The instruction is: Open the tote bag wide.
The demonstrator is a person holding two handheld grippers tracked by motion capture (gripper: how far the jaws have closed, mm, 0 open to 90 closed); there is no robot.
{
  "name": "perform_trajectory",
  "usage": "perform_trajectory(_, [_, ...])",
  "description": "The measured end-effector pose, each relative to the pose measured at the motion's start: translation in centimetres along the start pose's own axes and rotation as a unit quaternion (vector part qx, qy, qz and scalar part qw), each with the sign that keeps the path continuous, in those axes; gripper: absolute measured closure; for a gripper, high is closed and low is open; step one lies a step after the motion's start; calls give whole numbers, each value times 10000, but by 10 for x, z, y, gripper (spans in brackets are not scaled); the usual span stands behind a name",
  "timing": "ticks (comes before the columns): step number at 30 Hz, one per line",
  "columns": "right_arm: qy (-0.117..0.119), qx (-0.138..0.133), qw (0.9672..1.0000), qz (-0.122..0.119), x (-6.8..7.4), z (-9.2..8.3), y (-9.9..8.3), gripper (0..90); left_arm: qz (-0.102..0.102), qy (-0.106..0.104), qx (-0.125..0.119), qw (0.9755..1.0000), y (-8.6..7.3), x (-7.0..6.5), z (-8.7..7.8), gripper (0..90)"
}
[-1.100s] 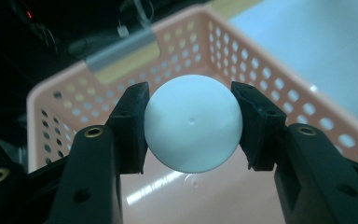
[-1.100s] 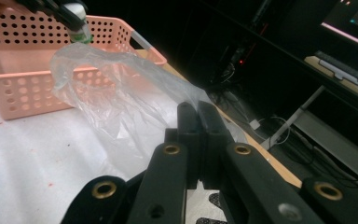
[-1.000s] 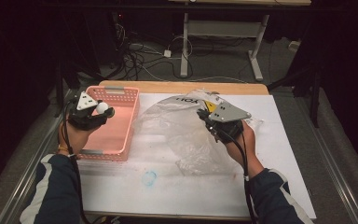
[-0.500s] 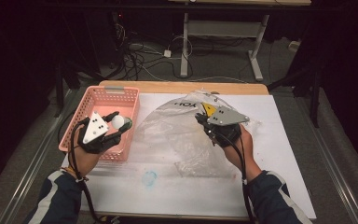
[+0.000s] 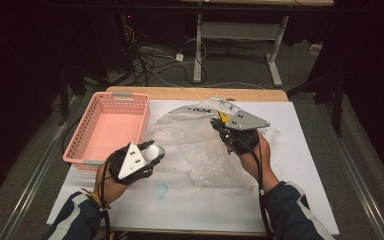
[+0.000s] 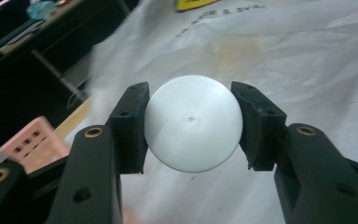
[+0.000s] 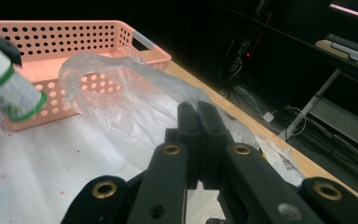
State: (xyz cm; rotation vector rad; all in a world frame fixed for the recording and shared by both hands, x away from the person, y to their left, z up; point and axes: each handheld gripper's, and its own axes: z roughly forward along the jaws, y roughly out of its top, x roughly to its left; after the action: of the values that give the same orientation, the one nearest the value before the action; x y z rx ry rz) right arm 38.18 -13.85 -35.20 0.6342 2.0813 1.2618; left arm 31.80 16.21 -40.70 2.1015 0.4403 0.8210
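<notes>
My left gripper (image 5: 149, 153) is shut on a small white bottle (image 5: 153, 149) with green bands and hovers just right of the pink basket's (image 5: 109, 127) near corner. In the left gripper view the bottle's rounded white end (image 6: 192, 123) sits squeezed between both pads (image 6: 131, 125). A clear plastic bag (image 5: 190, 142) lies crumpled across the middle of the table. My right gripper (image 5: 219, 128) is shut on the bag's upper edge and lifts it. In the right gripper view the film (image 7: 121, 93) arches up from the closed jaws toward the bottle (image 7: 9, 86) and the basket (image 7: 74, 32).
A white sheet (image 5: 305, 165) covers the table, with a blue smudge (image 5: 161, 190) near the front. The bag carries a yellow label (image 5: 223, 116) and dark lettering. The wooden table edge (image 5: 195, 93) runs along the back, with cables and desk legs beyond.
My left gripper has come out of the basket and moved toward me and to the right with the white bottle, up to the bag's left edge. The right gripper has barely shifted.
</notes>
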Motion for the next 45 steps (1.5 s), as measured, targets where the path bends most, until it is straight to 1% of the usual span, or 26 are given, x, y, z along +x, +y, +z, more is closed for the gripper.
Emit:
perform_trajectory(3, [41, 9, 10000, -31, 2, 2, 0, 900, 107, -107, -17, 9999, 7, -7, 12, 486])
perform_trajectory(5, [87, 33, 9999, -45, 5, 3, 0, 900, 62, -147, -73, 9998, 11, -9, 22, 486])
perform_trajectory(6, [112, 41, 9999, -65, 6, 3, 1, 900, 41, -201, -89, 9997, 13, -9, 29, 486])
perform_trajectory(8, [135, 44, 9999, -85, 8, 4, 1, 900, 82, -199, -79, 9997, 16, -13, 44, 486])
perform_trajectory(10, [148, 36, 9998, -105, 10, 4, 2, 900, 39, -253, -68, 9996, 17, -15, 61, 486])
perform_trajectory(12, [180, 27, 9997, -131, 11, 3, 3, 900, 155, -172, 10, 9997, 17, -20, 78, 486])
perform_trajectory(15, [210, 28, 9997, -127, 13, 3, 3, 900, 14, -185, 62, 9998, 16, -22, 101, 486])
perform_trajectory(18, [258, 66, 9996, -129, 14, 5, 1, 900, -1, -170, 163, 9997, 16, -23, 120, 486])
perform_trajectory(19, [265, 74, 9995, -138, 14, 5, 1, 900, -63, -180, 173, 9997, 16, -22, 126, 485])
perform_trajectory(23, [296, 94, 9994, -138, 14, 6, 0, 900, -308, -62, 154, 9994, 18, -19, 144, 485])
perform_trajectory(25, [309, 104, 9994, -141, 14, 6, 0, 900, -292, 11, 222, 9993, 19, -20, 152, 484])
perform_trajectory(28, [318, 154, 9993, -126, 15, 8, -1, 900, -332, -72, 346, 9988, 18, -22, 161, 481])
perform_trajectory(29, [317, 160, 9993, -139, 15, 8, -2, 900, -329, -98, 391, 9986, 17, -23, 162, 477])
perform_trajectory(30, [317, 172, 9993, -129, 15, 8, -2, 900, -346, -79, 396, 9986, 17, -23, 161, 447])
perform_trajectory(31, [315, 184, 9992, -140, 14, 9, -2, 900, -404, -42, 367, 9985, 17, -22, 159, 399])
perform_trajectory(32, [307, 196, 9993, -130, 14, 9, -3, 900, -456, -32, 323, 9984, 17, -22, 157, 390])
perform_trajectory(33, [301, 215, 9992, -134, 13, 10, -4, 900, -458, -24, 298, 9985, 18, -21, 155, 379])
perform_trajectory(34, [297, 227, 9992, -125, 13, 11, -4, 900, -363, -52, 327, 9988, 19, -20, 152, 371])
perform_trajectory(35, [290, 239, 9992, -125, 13, 11, -5, 900, -411, -1, 222, 9989, 20, -22, 149, 370])
perform_trajectory(36, [304, 256, 9991, -126, 13, 11, -6, 900, -394, -35, 182, 9991, 22, -23, 145, 363])
perform_trajectory(37, [300, 269, 9991, -134, 13, 11, -6, 900, -281, -55, 181, 9994, 23, -23, 140, 345])
perform_trajectory(39, [293, 275, 9991, -136, 12, 11, -7, 900, -161, -48, 67, 9998, 26, -26, 128, 345])
perform_trajectory(40, [292, 286, 9991, -133, 12, 11, -7, 900, -101, -100, 7, 9999, 28, -26, 121, 345])
perform_trajectory(42, [286, 304, 9990, -135, 12, 10, -8, 900, 40, -91, -96, 9999, 31, -27, 105, 345])
perform_trajectory(43, [284, 310, 9990, -137, 11, 10, -8, 900, 92, -89, -131, 9998, 31, -26, 96, 345])
perform_trajectory(45, [287, 334, 9990, -126, 10, 9, -9, 900, 103, -31, -249, 9996, 30, -23, 77, 344])
